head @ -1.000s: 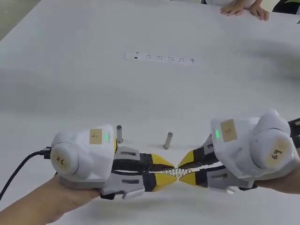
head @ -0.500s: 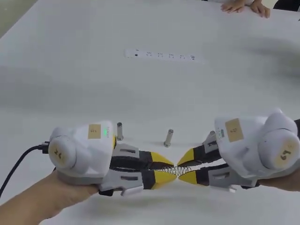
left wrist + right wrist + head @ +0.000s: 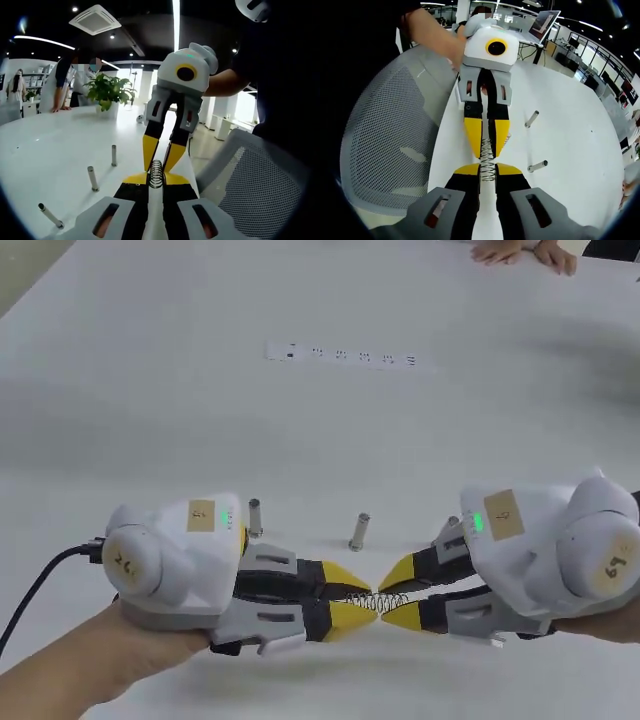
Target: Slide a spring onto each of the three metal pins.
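A small coil spring (image 3: 372,602) hangs level between my two grippers above the near edge of the white table (image 3: 150,420). My left gripper (image 3: 358,604) is shut on its left end and my right gripper (image 3: 392,600) is shut on its right end, tips almost touching. The left gripper view has the spring (image 3: 156,173) in my left gripper (image 3: 156,178), with the right gripper (image 3: 164,156) facing it. The right gripper view has the spring (image 3: 487,159) in my right gripper (image 3: 487,171). Two metal pins (image 3: 254,518) (image 3: 358,532) stand behind; a third (image 3: 452,526) peeks past the right gripper.
A white power strip (image 3: 340,357) lies mid-table. A person's hands (image 3: 520,252) rest on the far edge. A black cable (image 3: 40,590) trails from the left gripper. A grey mesh chair (image 3: 252,185) sits just off the table's near edge.
Hardly anything: both grippers keep hold of the spring and have drifted only slightly, with the head camera shifting a little.
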`<action>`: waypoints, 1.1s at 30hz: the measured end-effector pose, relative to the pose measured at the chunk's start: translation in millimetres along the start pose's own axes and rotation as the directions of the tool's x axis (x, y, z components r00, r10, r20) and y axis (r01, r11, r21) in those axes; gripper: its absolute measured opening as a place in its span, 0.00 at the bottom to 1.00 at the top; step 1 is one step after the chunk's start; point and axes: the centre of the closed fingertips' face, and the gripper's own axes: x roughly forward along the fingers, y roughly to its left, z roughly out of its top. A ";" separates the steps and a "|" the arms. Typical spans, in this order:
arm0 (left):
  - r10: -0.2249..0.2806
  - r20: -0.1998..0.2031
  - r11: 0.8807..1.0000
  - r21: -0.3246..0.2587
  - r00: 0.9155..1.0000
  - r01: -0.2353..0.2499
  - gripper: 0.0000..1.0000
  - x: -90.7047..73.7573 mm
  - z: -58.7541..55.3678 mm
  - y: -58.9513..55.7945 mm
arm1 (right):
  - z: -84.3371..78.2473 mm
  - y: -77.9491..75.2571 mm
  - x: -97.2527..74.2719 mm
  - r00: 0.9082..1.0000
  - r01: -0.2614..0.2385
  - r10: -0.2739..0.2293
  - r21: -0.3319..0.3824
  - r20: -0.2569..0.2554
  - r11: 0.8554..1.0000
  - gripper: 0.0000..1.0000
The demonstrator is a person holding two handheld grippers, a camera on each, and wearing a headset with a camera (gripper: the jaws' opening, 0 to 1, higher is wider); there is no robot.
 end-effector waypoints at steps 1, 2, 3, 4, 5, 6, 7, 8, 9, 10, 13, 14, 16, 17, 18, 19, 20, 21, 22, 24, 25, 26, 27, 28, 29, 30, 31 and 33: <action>0.000 0.000 1.000 -0.002 1.000 0.000 0.01 -0.1 0.0 -0.1 | -0.1 0.0 -0.1 1.000 0.000 0.000 0.001 0.000 1.000 0.09; 0.000 0.000 1.000 -0.004 1.000 0.000 0.01 -0.1 0.1 -0.2 | -0.1 0.1 -0.1 1.000 0.000 0.000 -0.001 0.001 1.000 0.09; -0.003 0.002 1.000 -0.004 1.000 0.003 0.01 -0.2 0.4 -0.7 | -0.3 0.4 -0.3 1.000 -0.001 0.001 -0.002 0.000 1.000 0.09; -0.002 0.002 1.000 -0.005 1.000 0.002 0.01 -0.2 0.5 -0.7 | -0.6 0.4 -0.4 1.000 -0.001 0.001 -0.002 -0.001 1.000 0.09; -0.002 0.004 1.000 -0.004 1.000 0.002 0.01 -0.1 0.8 -1.0 | -1.2 0.5 -0.6 1.000 -0.001 0.001 -0.005 -0.004 1.000 0.09; -0.002 0.006 1.000 -0.007 1.000 0.002 0.01 -0.1 1.3 -1.2 | -1.8 0.6 -0.6 1.000 0.000 0.000 -0.006 -0.006 1.000 0.09; 0.000 0.005 1.000 -0.006 1.000 0.001 0.01 -0.2 1.3 -1.1 | -1.9 0.6 -0.8 1.000 0.002 -0.002 -0.007 -0.006 1.000 0.09; -0.001 0.005 1.000 -0.005 1.000 0.002 0.01 -0.1 1.4 -1.6 | -1.8 1.0 -0.7 1.000 0.002 -0.002 -0.009 -0.006 1.000 0.09; -0.001 0.005 1.000 -0.007 1.000 0.001 0.01 -0.2 1.3 -1.8 | -1.9 1.0 -0.8 1.000 0.003 -0.003 -0.012 -0.006 1.000 0.08; 0.000 0.007 1.000 -0.007 1.000 0.000 0.01 -0.4 1.6 -1.7 | -1.4 0.9 -1.0 1.000 0.006 -0.006 -0.019 -0.003 1.000 0.08; -0.001 0.010 1.000 -0.007 1.000 0.001 0.01 -1.1 2.2 -2.2 | -3.2 0.8 -1.7 1.000 0.006 -0.006 0.009 -0.012 1.000 0.09; -0.001 0.011 1.000 -0.008 1.000 0.001 0.01 -1.4 2.7 -2.3 | -3.0 0.5 -1.6 1.000 0.007 -0.007 0.005 -0.010 1.000 0.09; -0.003 0.014 1.000 -0.012 1.000 0.003 0.01 -2.2 3.4 -2.7 | -4.2 0.4 -2.3 1.000 0.009 -0.009 0.002 -0.010 1.000 0.09; -0.003 0.013 1.000 -0.012 1.000 0.004 0.01 -2.5 3.4 -2.8 | -4.3 0.6 -2.6 1.000 0.008 -0.008 0.006 -0.007 1.000 0.09; -0.004 0.014 1.000 -0.013 1.000 0.004 0.01 -2.9 3.5 -2.8 | -3.8 0.4 -3.0 1.000 0.009 -0.009 0.007 0.001 1.000 0.09; -0.003 0.014 1.000 -0.014 1.000 0.004 0.01 -3.3 3.5 -2.7 | -3.8 0.3 -3.0 1.000 0.009 -0.009 0.009 0.001 1.000 0.09; -0.003 0.014 1.000 -0.015 1.000 0.004 0.01 -3.5 3.4 -2.7 | -3.8 -0.1 -3.1 1.000 0.011 -0.011 0.017 0.004 1.000 0.09; -0.003 0.014 1.000 -0.015 1.000 0.003 0.01 -3.7 3.4 -2.5 | -3.9 -0.2 -3.2 1.000 0.011 -0.012 0.018 0.006 1.000 0.09; -0.003 0.014 1.000 -0.016 1.000 0.003 0.01 -3.8 3.3 -2.5 | -4.0 0.0 -3.2 1.000 0.011 -0.011 0.022 0.006 1.000 0.09; -0.002 0.015 1.000 -0.015 1.000 0.002 0.01 -4.0 3.5 -2.2 | -3.4 -0.4 -3.3 1.000 0.013 -0.014 0.025 0.009 1.000 0.08; -0.002 0.016 1.000 -0.021 1.000 0.002 0.01 -4.2 3.6 -2.2 | -3.1 -0.3 -3.3 1.000 0.014 -0.014 0.023 0.010 1.000 0.08; -0.001 0.017 1.000 -0.020 1.000 0.001 0.01 -4.5 3.8 -2.0 | -2.6 -1.0 -3.4 1.000 0.018 -0.018 0.018 0.012 1.000 0.08; 0.001 0.017 1.000 -0.019 1.000 0.000 0.01 -4.9 3.9 -1.5 | -2.3 -1.2 -3.4 1.000 0.018 -0.018 0.018 0.014 1.000 0.08; 0.001 0.018 1.000 -0.018 1.000 -0.001 0.01 -5.0 3.9 -1.5 | -2.1 -1.5 -3.6 1.000 0.017 -0.018 0.025 0.015 1.000 0.08; 0.002 0.019 1.000 -0.017 1.000 -0.002 0.01 -5.2 4.1 -1.1 | -1.7 -1.9 -3.8 1.000 0.017 -0.018 0.035 0.016 0.999 0.08; 0.004 0.021 1.000 -0.016 1.000 -0.003 0.01 -5.5 4.2 -0.6 | -1.3 -2.7 -4.1 1.000 0.019 -0.020 0.035 0.018 0.999 0.08; 0.004 0.024 1.000 -0.020 1.000 -0.004 0.01 -5.7 4.5 -0.2 | -1.0 -3.0 -4.5 1.000 0.021 -0.021 0.034 0.020 0.999 0.08; 0.006 0.032 1.000 -0.021 0.999 -0.005 0.01 -6.2 5.9 0.5 | 0.5 -4.7 -6.5 0.999 0.021 -0.022 0.050 0.025 0.999 0.08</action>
